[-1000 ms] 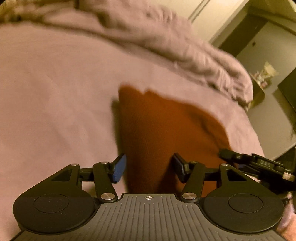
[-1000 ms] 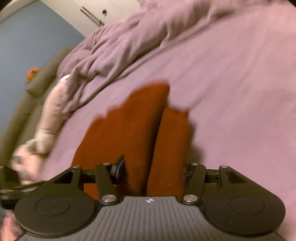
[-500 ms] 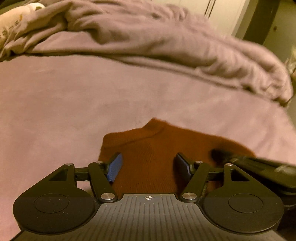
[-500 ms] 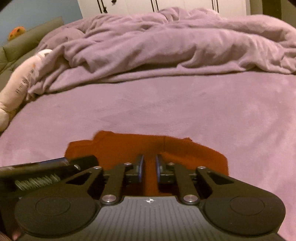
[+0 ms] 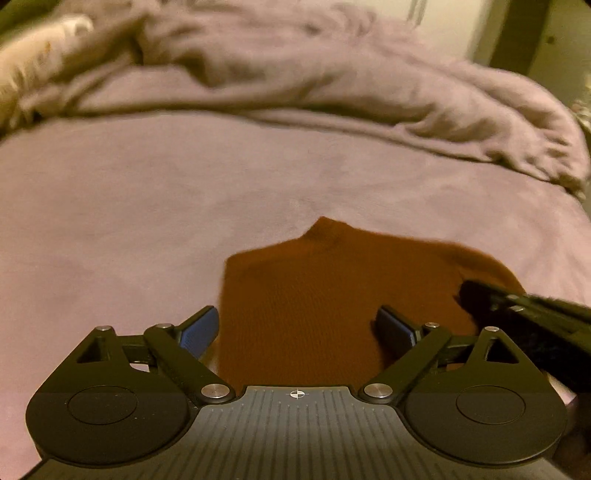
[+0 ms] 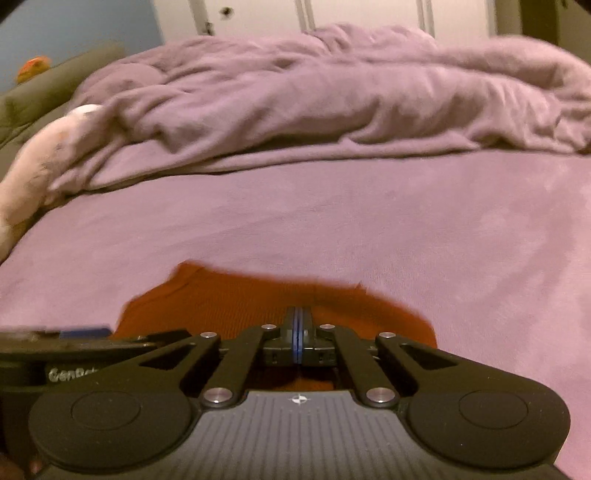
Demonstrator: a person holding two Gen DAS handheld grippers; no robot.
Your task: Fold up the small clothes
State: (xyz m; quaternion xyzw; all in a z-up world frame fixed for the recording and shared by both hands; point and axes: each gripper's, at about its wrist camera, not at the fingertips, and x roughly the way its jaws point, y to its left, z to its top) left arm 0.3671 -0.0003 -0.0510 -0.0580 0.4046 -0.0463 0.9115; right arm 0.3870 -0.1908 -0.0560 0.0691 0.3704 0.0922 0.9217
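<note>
A small rust-orange knit garment [image 5: 332, 295] lies flat on the purple bedsheet [image 5: 147, 206], close in front of both grippers; it also shows in the right wrist view [image 6: 240, 302]. My left gripper [image 5: 297, 328] is open, its blue pads spread over the garment's near left part, holding nothing. My right gripper [image 6: 299, 332] is shut with its pads pressed together low at the garment's near edge; whether cloth is pinched between them cannot be seen. The right gripper shows at the right of the left wrist view [image 5: 517, 310]. The left gripper shows at the left of the right wrist view [image 6: 74, 339].
A crumpled purple blanket [image 6: 332, 103] is heaped across the far side of the bed. A pale plush toy [image 6: 33, 166] lies at the far left by a grey-green cushion [image 6: 55, 85]. White cupboard doors [image 6: 369, 14] stand behind.
Both grippers swung to face the far blanket and came low at the garment's near edge. The right gripper closed from wide open to shut. The left stayed open.
</note>
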